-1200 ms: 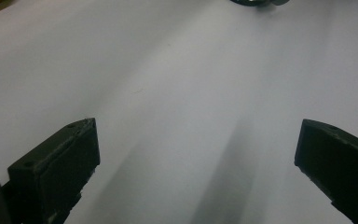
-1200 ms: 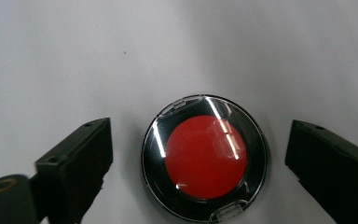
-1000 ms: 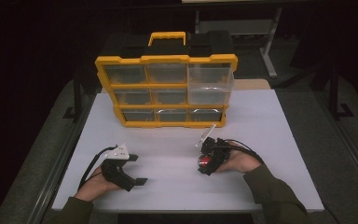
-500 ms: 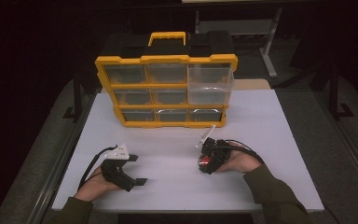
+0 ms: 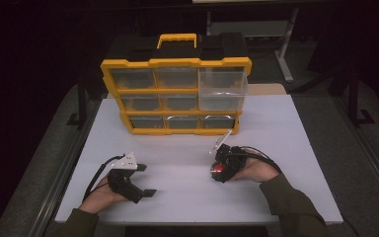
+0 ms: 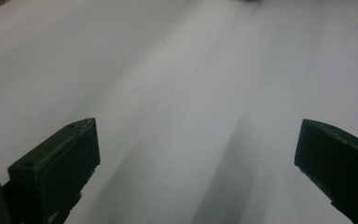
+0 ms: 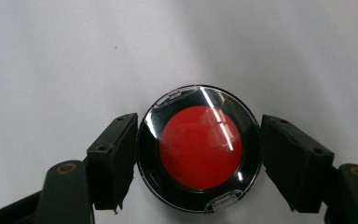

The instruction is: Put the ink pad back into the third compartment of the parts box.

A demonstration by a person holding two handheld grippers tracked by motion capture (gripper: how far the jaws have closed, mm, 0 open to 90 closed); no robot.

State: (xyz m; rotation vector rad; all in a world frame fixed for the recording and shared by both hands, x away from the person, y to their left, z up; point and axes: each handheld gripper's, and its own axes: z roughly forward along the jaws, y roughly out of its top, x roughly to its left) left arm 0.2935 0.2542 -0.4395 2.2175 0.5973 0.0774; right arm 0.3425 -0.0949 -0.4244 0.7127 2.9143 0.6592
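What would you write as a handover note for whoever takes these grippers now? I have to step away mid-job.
Right gripper: jaws have just been closing and now pinch the round red compact on the white table.
Left gripper: open, holding nothing, low over the table.
Yellow drawer organizer stands at the table's far side; the big upper right drawer sticks out slightly.
Done: compact gripped.
Left: lift it; probably stow it in a drawer, though which one is unclear.

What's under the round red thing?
The white table lies under the round red case, which the right gripper clamps. The patch right beneath it is covered.
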